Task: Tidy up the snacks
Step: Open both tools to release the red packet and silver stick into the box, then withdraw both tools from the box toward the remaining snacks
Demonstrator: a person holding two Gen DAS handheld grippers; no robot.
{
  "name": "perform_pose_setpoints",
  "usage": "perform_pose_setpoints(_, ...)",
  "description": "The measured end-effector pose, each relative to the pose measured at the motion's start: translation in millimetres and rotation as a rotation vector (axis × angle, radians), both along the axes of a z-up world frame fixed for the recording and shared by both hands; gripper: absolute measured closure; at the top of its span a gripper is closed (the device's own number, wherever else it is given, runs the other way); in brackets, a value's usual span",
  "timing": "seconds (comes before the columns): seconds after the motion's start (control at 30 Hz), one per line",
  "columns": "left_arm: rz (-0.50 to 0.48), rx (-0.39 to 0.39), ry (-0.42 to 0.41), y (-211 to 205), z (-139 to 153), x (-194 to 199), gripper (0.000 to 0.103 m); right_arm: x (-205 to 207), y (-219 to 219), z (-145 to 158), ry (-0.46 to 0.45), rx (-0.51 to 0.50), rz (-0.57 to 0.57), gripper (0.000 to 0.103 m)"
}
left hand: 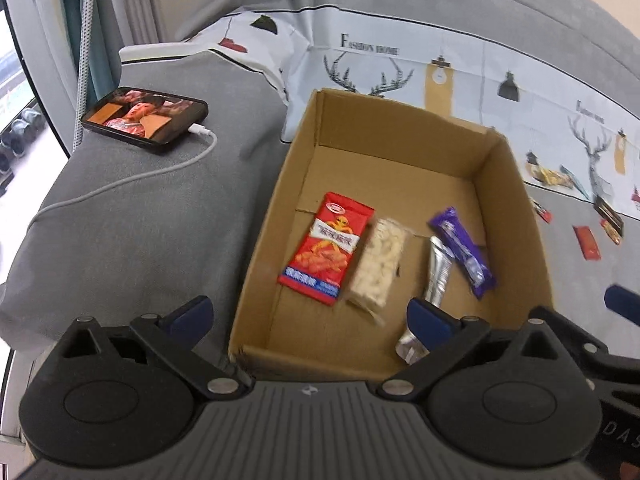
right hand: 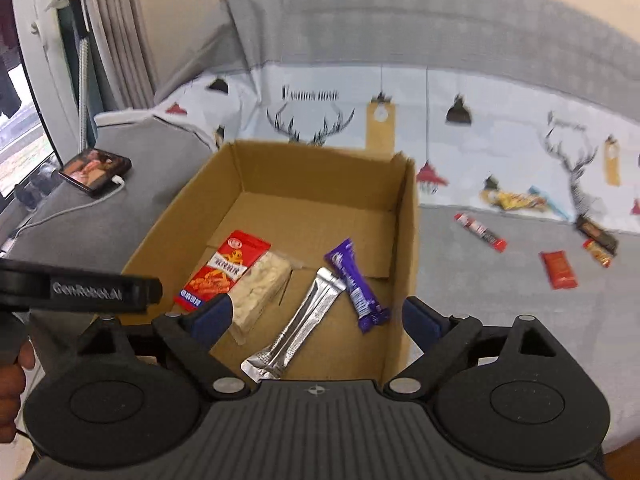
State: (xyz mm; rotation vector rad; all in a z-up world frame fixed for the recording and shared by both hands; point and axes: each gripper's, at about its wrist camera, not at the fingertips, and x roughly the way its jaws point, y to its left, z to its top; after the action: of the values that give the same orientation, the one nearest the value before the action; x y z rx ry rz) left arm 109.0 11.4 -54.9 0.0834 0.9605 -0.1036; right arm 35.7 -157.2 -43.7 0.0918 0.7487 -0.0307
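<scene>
Both empty: left gripper (left hand: 308, 312) spread wide, right gripper (right hand: 316, 316) apart over cardboard box (right hand: 408, 216). Four snacks boxed. Next call: fetch red packet (right hand: 559, 269) off bed (right hand: 500, 312).

We are seeing four snacks lying flat in the open cardboard box (right hand: 404, 216): a red packet (right hand: 224, 270) at nine o'clock, a pale bar (right hand: 260, 286) touching it, a silver sachet (right hand: 300, 326), a purple bar (right hand: 358, 286) at three o'clock.

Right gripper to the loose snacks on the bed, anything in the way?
Only the box wall: the right gripper, jaws open and empty, straddles that wall, and the loose snacks lie on the bed beyond it. Nothing else blocks the path.
</scene>
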Motion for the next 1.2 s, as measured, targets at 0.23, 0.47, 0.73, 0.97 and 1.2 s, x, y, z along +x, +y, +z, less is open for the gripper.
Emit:
perform_pose_setpoints(0.23,0.007,0.003,-0.047,2,14,-30,0.0,-29,6,20,-0.056,-0.015,0.016,0.008)
perform_pose_setpoints(0.47,0.04,-0.03,-0.075,7,28,-56,0.0,-54,14,31,-0.077,-0.044,0.062,0.005)
perform_pose_setpoints(0.73,0.027,-0.017,-0.119,-4,41,-76,0.0,-78,6,38,-0.108,-0.054,0.032,0.001)
perform_pose_setpoints(0.97,0.011,0.003,-0.148,-11,47,-90,0.0,-90,-1,39,-0.124,-0.036,-0.001,0.001)
perform_pose_setpoints(1.2,0.008,0.005,-0.151,-11,46,-94,0.0,-96,-2,41,-0.131,-0.033,-0.001,0.001)
